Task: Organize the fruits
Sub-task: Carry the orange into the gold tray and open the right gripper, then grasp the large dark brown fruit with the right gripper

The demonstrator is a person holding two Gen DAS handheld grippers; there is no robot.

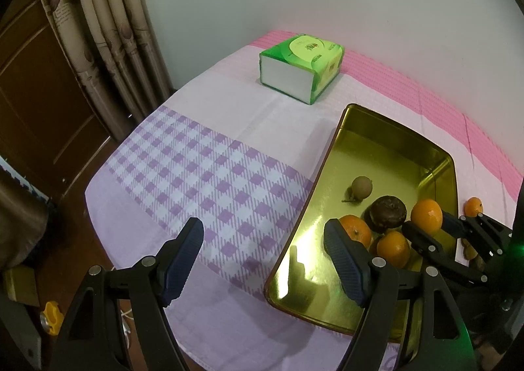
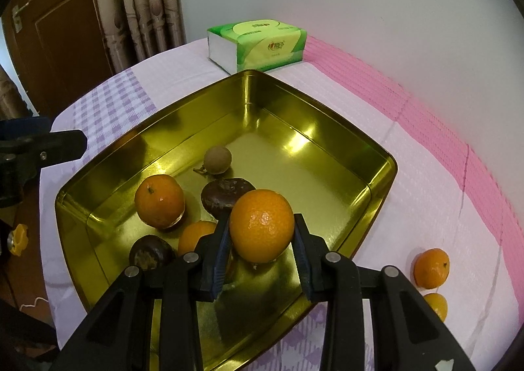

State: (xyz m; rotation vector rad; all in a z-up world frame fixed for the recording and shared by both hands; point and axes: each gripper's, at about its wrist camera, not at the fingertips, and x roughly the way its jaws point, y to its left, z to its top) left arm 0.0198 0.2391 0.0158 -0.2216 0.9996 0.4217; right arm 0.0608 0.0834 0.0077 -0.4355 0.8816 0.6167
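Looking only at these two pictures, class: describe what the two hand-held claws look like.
Both claws, left claw and right claw, match: matte black plastic linkage arms joined by round silver pivot pins, each ending in two flat fingers faced with dark blue ribbed pads. No cables, labels or sleeves show.

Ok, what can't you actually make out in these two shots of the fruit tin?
- Orange beside the gold tin: right wrist view, partly hidden behind the right gripper frame.
- Dark fruit at the tin's near end: left wrist view, not visible behind the left gripper finger.
- Whether the held orange touches the tin floor: its underside is hidden in both views.
- Tissue pack print: too small.
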